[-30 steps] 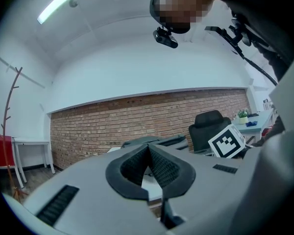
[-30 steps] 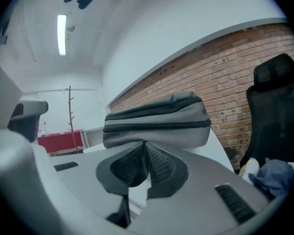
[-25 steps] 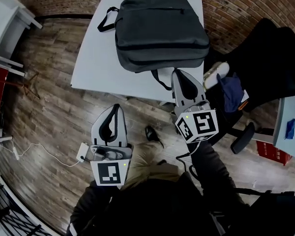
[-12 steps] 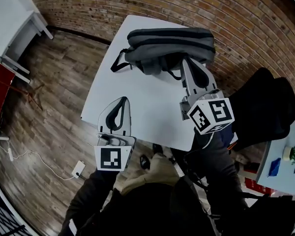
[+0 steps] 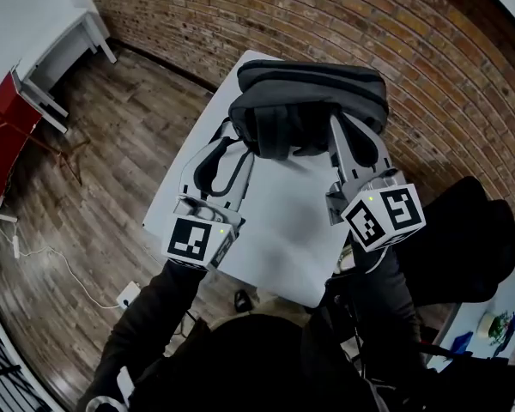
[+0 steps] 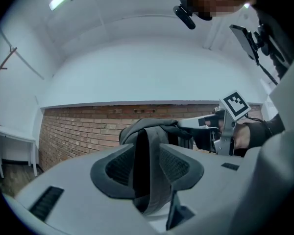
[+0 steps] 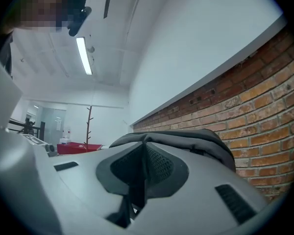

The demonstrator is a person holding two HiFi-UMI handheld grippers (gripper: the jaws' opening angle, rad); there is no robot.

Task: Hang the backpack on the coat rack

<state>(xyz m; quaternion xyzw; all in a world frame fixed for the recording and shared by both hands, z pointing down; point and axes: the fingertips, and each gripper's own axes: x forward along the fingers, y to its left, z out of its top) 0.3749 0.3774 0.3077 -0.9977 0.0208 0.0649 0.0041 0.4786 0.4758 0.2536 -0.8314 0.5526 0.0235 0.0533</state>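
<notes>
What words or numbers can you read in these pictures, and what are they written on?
There are no words or numbers to read anywhere.
Left marker cube: only black-and-white squares, a pattern and not letters.
Right marker cube: the same kind of square pattern.
Backpack: no label or brand shows.
</notes>
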